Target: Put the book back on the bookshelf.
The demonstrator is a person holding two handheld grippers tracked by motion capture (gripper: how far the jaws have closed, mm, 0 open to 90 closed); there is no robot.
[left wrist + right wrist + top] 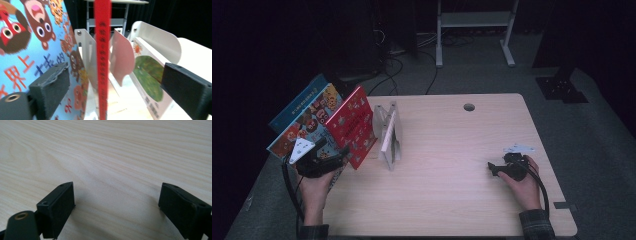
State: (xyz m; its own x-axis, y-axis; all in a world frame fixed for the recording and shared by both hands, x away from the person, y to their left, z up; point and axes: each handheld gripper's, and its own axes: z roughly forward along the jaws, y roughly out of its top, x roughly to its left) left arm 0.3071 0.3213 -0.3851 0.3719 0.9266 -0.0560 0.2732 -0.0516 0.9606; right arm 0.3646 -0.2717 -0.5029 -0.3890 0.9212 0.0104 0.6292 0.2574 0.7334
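A white metal book rack (pixel 390 134) stands at the table's left, with a thin white book (pixel 387 135) upright between its dividers. A red book (pixel 352 127) leans at the rack's left side, and a blue cartoon picture book (pixel 309 125) leans behind it. My left gripper (pixel 343 152) is at the red book's lower edge. In the left gripper view its jaws (pixel 117 88) stand wide, with the red book's spine (pixel 102 62) edge-on between them and clear of both pads. My right gripper (pixel 493 169) rests open on the table (pixel 100 150), its jaws (pixel 117 205) holding nothing.
Another blue book (pixel 294 107) leans furthest left, past the table edge. The wooden table (pixel 452 150) has a cable hole (pixel 469 107) near its far edge. A white frame (pixel 474 30) and cables lie on the floor beyond. A green-pictured book (pixel 147 77) sits in the rack.
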